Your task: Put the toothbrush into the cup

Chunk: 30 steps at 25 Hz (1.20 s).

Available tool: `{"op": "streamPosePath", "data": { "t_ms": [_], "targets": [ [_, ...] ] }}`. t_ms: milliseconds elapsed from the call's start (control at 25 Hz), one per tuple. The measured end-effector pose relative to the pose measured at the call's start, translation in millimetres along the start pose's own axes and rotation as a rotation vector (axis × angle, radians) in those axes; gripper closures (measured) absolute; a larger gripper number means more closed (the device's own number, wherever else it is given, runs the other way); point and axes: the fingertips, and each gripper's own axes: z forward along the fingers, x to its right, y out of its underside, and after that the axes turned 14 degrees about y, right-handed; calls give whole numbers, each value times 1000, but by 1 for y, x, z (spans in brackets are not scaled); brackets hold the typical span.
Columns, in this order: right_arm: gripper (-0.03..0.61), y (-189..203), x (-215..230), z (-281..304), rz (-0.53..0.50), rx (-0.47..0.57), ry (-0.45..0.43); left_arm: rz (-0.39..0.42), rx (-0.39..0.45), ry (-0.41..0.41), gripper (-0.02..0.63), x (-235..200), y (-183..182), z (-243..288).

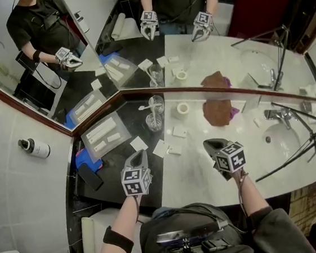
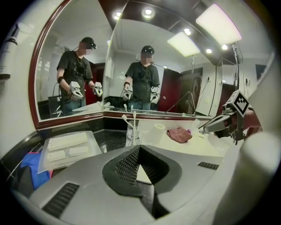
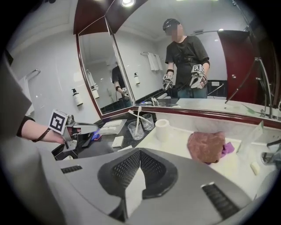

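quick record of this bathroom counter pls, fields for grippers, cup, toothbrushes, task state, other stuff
left gripper: shut, empty, over the dark counter
right gripper: shut, empty, over the white counter
cup: clear glass, upright, second glass just behind it
toothbrushes: two, standing in the nearer cup
task state: looks done
other: brown cloth, white roll, tray of white packets, sink

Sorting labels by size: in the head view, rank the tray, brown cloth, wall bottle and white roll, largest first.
1. tray
2. brown cloth
3. wall bottle, though it may sit nearer the camera
4. white roll
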Motion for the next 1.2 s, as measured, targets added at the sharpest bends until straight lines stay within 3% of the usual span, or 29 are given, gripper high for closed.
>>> {"op": "streamPosePath", "data": {
  "t_ms": [360, 960, 1200],
  "targets": [
    [558, 11, 25, -25, 89, 60, 41, -32, 8, 7, 614, 4, 3, -21],
    [557, 2, -6, -6, 81, 116, 45, -3, 28, 15, 614, -10, -6, -39],
    [473, -38, -35, 37, 103, 161, -22, 2, 19, 28, 614, -29, -10, -33]
  ]
}}
